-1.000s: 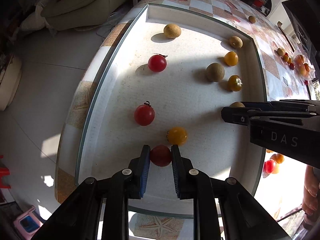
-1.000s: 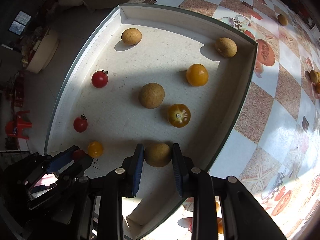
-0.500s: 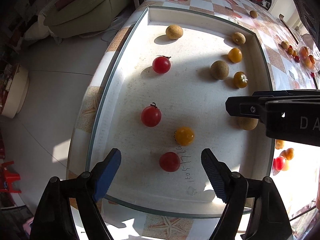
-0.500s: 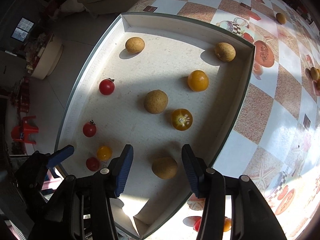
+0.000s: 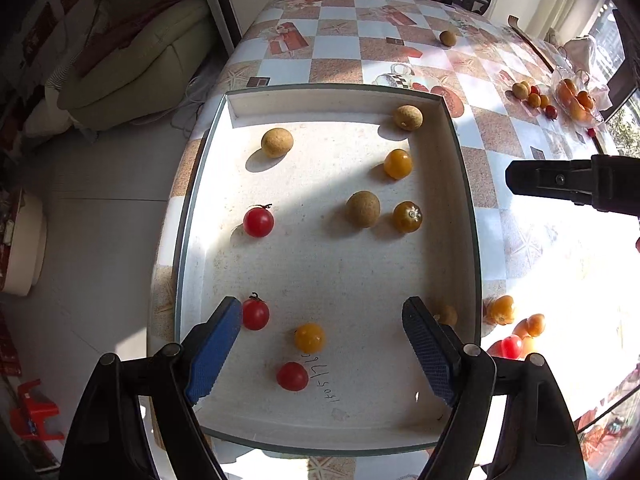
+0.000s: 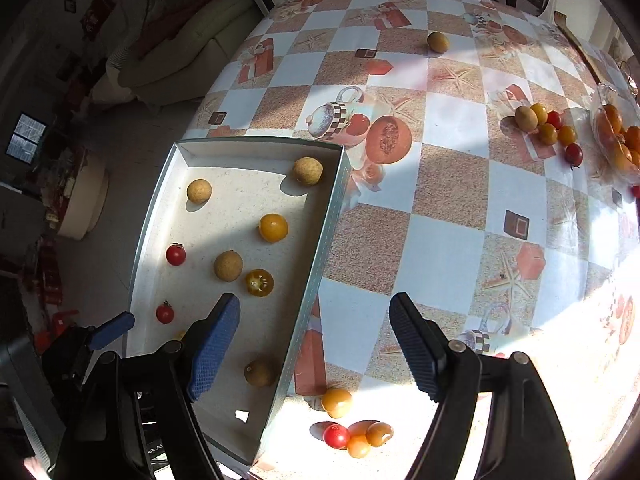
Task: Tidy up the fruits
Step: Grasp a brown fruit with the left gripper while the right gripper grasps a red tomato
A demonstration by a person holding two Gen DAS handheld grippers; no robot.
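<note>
Both our grippers have just let go and pulled back: the left gripper (image 5: 322,344) gapes wide and empty above the red cherry tomato (image 5: 292,376) it released near the tray's (image 5: 336,98) near edge, while the right gripper (image 6: 314,344), equally wide and empty, has left its brown longan (image 6: 260,372) by the tray's right wall (more fruit waits on the tablecloth (image 6: 440,240)). Two placements done, we judge.
</note>
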